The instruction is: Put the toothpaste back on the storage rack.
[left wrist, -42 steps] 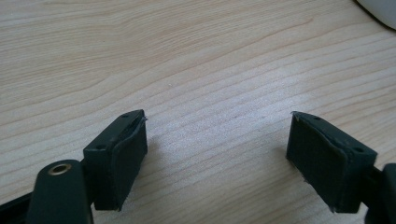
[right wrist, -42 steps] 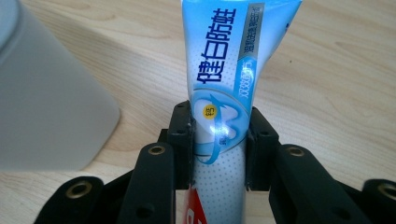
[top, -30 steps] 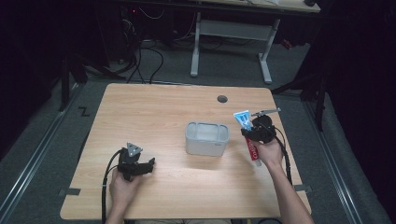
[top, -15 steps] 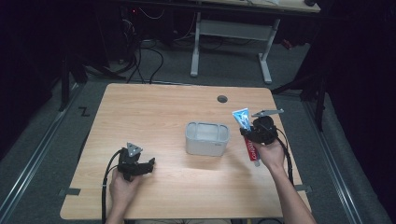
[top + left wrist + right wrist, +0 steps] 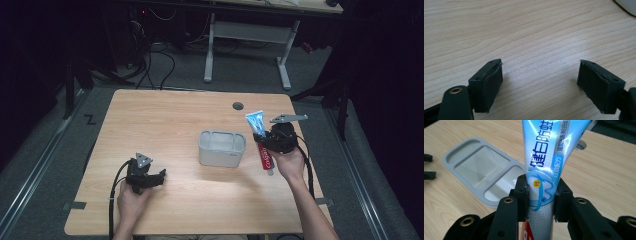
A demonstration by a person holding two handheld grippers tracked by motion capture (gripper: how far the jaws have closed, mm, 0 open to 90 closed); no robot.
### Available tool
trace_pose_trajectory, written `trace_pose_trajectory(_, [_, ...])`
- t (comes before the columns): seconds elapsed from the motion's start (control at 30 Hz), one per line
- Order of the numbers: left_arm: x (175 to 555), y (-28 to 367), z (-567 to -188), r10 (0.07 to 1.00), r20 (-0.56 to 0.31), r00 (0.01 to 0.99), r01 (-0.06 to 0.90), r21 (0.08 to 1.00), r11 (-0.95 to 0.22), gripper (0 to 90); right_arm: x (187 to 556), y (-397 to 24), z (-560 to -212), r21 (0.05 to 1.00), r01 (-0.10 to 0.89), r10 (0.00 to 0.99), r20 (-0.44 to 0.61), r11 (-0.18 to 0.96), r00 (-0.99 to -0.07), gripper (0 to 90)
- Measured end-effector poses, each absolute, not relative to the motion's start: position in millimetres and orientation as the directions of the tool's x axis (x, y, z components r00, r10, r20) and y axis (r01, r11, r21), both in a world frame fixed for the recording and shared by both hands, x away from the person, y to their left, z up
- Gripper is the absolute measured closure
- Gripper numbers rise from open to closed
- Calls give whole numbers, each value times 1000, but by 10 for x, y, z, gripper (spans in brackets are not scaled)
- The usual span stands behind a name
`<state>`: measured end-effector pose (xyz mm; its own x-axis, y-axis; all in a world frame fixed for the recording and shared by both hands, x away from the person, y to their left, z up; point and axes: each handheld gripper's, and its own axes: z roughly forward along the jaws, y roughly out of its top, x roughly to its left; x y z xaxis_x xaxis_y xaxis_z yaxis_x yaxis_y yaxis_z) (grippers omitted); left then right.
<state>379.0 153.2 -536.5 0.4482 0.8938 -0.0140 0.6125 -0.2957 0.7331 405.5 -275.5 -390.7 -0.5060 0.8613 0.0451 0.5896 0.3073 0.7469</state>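
A blue, white and red toothpaste tube (image 5: 261, 140) hangs off the table at the right, its blue crimped end up and away from me. My right gripper (image 5: 265, 141) is shut on the tube (image 5: 541, 175), both pads pressed on its middle. Just left of it stands a grey plastic holder (image 5: 222, 148) with three compartments (image 5: 484, 167), all bare inside. My left gripper (image 5: 159, 179) rests on the wood near the front left, jaws wide apart with nothing between its fingertips (image 5: 489, 82).
A round cable hole (image 5: 238, 106) sits in the wooden table (image 5: 165, 120) behind the holder. Another desk's white legs (image 5: 210, 50) stand on the floor beyond the far edge. Cables trail from both grippers toward the front edge.
The right hand has lifted the toothpaste tube a little higher off the table. The left hand and the holder have kept still.
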Motion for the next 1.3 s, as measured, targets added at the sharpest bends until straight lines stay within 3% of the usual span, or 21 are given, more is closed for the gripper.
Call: trace_pose_trajectory(1.3, [3791,1534,-5365,893,-16,450,613,733,-295,210,4090,-2290,-3448,830,461,746,84,314,-660,705])
